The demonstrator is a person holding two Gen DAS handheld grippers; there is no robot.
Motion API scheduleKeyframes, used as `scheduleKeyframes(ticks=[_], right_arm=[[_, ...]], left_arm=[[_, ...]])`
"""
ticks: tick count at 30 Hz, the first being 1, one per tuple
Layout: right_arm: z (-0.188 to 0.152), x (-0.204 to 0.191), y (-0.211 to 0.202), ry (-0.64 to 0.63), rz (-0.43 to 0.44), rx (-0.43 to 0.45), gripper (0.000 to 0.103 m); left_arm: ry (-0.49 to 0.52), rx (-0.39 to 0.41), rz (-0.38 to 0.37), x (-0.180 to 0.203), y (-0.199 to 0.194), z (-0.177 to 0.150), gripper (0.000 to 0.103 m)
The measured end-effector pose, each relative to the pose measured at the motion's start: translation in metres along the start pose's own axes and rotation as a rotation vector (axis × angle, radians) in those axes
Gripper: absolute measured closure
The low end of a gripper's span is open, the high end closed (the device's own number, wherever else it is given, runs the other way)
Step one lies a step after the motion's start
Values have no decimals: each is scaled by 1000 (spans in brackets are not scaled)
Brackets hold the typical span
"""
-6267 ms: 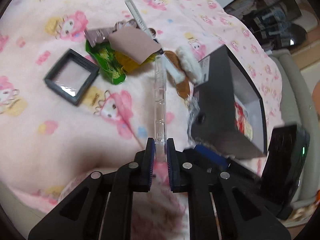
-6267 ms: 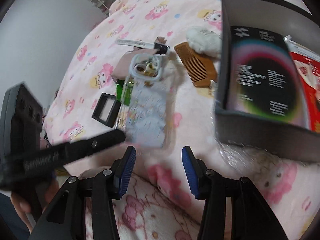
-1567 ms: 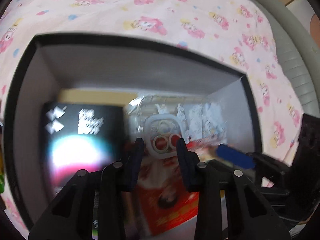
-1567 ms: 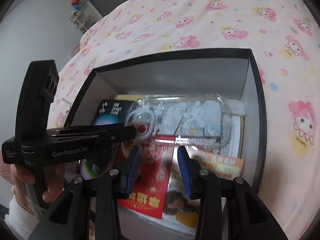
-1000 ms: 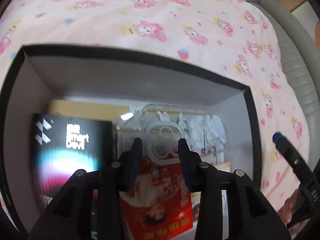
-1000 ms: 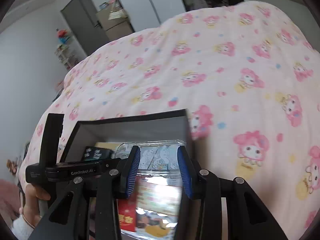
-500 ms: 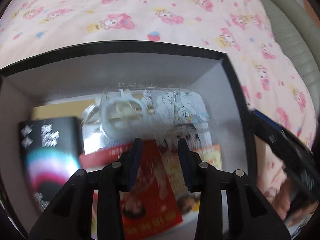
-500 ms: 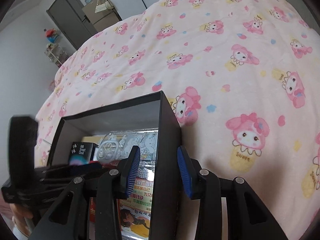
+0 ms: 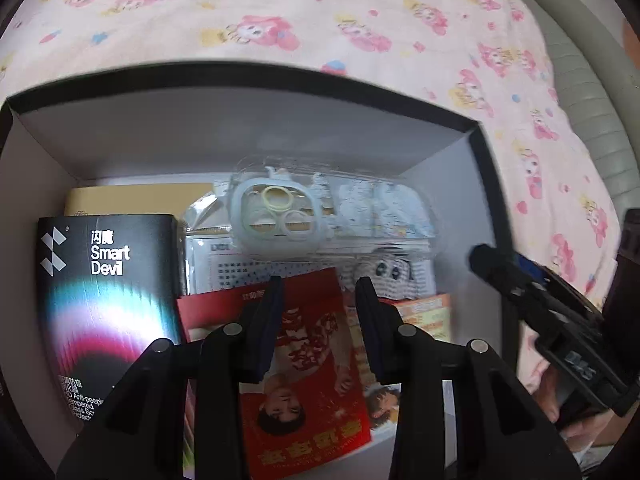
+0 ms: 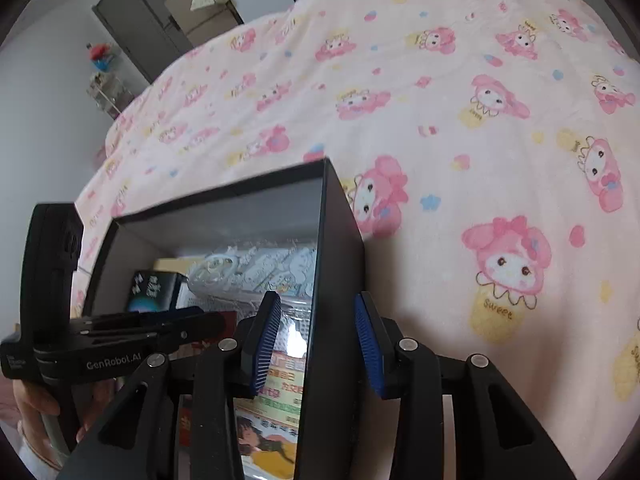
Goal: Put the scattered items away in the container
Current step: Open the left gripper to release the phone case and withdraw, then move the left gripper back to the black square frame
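A black box (image 9: 280,76) with a grey inside sits on the pink cartoon blanket (image 9: 320,12). A clear phone case (image 9: 340,208) with a ring-shaped camera frame lies flat near its far wall. My left gripper (image 9: 320,300) hangs open over a red leaflet (image 9: 312,360) inside the box, holding nothing. In the right wrist view the box's right wall (image 10: 336,280) stands between the blue pads of my right gripper (image 10: 316,336), which is open, with a gap showing at the left pad. The phone case (image 10: 260,268) shows inside the box. The right gripper (image 9: 492,268) reaches in at the box's right side.
A black "Smart Devil" carton (image 9: 108,288), printed sheets and a yellow box fill the container's floor. The left gripper (image 10: 200,326) and the hand holding it (image 10: 28,400) are at the left. A grey padded bed edge (image 9: 592,100) runs at the right; a dark door (image 10: 132,16) stands beyond.
My right gripper has come down beside the box, and its jaws now straddle the right wall. The left gripper has drifted sideways over the box. The phone case lies still inside.
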State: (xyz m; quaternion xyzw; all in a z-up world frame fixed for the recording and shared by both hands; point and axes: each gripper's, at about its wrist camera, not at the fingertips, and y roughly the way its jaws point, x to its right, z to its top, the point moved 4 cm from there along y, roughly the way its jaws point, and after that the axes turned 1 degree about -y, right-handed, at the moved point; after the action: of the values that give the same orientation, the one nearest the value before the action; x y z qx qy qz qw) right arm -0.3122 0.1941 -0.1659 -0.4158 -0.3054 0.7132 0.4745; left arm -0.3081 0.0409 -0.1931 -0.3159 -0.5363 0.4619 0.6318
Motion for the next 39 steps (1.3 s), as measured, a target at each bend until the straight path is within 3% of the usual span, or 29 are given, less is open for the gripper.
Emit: scheduleKeyframes(ticks=[5, 12, 14, 20, 30, 35, 39], right_arm=[[-3, -11, -34, -37, -56, 75, 68], [-34, -75, -122, -134, -49, 228, 63], [-52, -89, -139, -138, -52, 246, 63], [-98, -123, -181, -184, -63, 279, 63], [-137, -180, -185, -231, 34, 240, 63], [-155, -218, -177, -304, 60, 237, 63], [-166, -254, -147, -363, 65, 150, 65]], left_arm=[[59, 133, -16, 26, -56, -18, 67], [166, 309, -33, 64, -155, -79, 61], [192, 331, -12, 65, -173, -98, 60], [217, 333, -58, 62, -204, -150, 60], [150, 353, -48, 16, -240, -197, 60], [107, 384, 22, -23, -253, -218, 60], [16, 392, 35, -67, -258, -228, 61]])
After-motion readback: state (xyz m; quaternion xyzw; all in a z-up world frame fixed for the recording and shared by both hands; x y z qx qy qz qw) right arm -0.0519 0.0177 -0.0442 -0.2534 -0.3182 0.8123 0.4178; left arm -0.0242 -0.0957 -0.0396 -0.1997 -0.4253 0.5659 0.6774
